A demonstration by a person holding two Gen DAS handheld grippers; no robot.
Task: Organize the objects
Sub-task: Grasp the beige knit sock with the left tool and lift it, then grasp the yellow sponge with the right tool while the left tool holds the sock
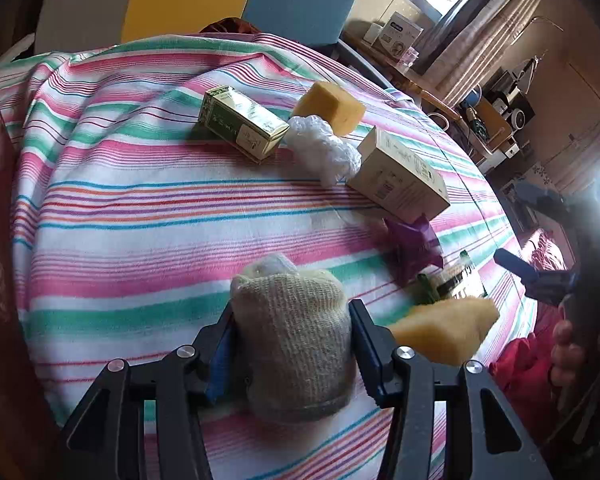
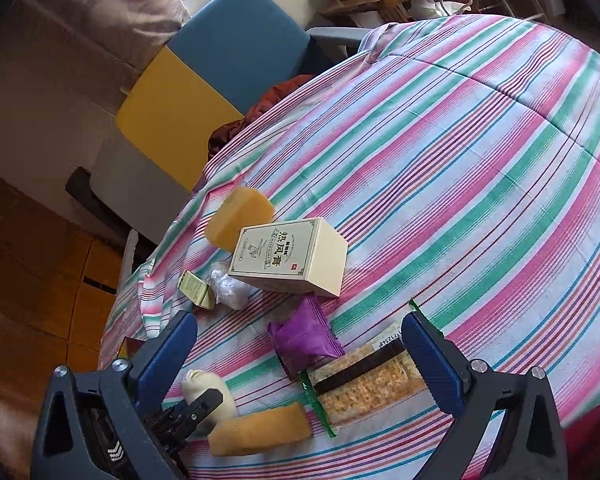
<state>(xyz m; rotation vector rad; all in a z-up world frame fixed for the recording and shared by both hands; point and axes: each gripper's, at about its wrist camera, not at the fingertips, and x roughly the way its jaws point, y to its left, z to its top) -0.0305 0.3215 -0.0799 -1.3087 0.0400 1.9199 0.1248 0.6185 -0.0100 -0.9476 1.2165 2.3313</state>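
Left wrist view: left gripper point(image 1: 294, 344) pinching rolled sock point(image 1: 296, 344) on striped cloth point(image 1: 140, 208).
Right gripper point(image 2: 300, 356): spread over cracker packet point(image 2: 364, 380).
Risk: soft sock could slip out; sponge point(image 1: 444, 330) just beside may be nudged.

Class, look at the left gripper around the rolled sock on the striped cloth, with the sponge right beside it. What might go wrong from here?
1. The rolled sock is soft and bulges past the left gripper; a loose grip might let it slip out.
2. The yellow sponge lies against one finger, so it may get nudged or dragged.
3. The striped cloth could wrinkle and shift neighbouring items.
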